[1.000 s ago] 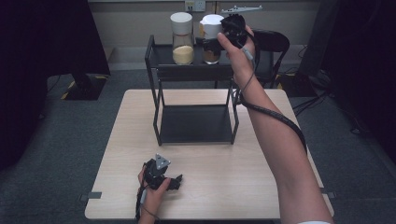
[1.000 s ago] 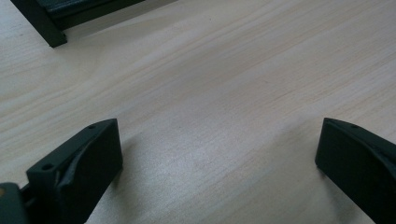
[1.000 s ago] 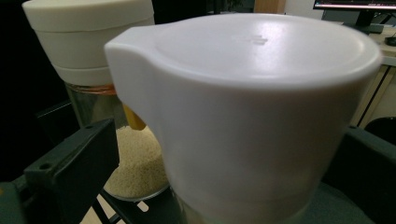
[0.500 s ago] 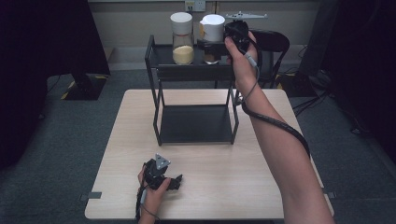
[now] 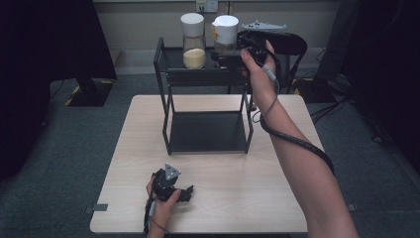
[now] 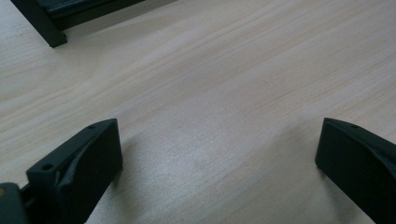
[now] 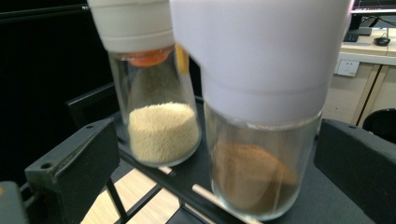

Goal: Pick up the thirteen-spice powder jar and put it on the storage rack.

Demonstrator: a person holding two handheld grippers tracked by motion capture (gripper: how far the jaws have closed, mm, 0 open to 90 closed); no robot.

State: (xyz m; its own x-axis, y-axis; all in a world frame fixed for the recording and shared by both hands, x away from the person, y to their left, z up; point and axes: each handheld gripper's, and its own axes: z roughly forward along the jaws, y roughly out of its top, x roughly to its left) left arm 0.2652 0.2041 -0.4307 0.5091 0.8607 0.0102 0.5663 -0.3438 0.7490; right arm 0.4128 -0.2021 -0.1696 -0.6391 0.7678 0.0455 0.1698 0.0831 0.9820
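Note:
Two white-lidded glass jars stand on the top shelf of a black wire rack (image 5: 163,89). One holds pale yellow grains (image 5: 193,49) (image 7: 161,126), the other brown powder (image 5: 225,37) (image 7: 257,177). My right gripper (image 5: 233,52) (image 7: 215,135) is level with the brown-powder jar, open, with one jaw on each side of it and a gap on both sides. My left gripper (image 5: 185,192) (image 6: 217,140) rests low over the wooden table (image 5: 237,198) near its front edge, open, with nothing between its jaws.
The rack's lower shelf (image 5: 208,131) is bare and sits on the middle of the table. A black chair (image 5: 292,42) stands behind the rack at the right. A corner of the rack's base (image 6: 46,28) lies ahead of the left gripper.
My right hand has drawn back a little to the right from the brown-powder jar, which stays on the shelf. The left gripper has not moved.

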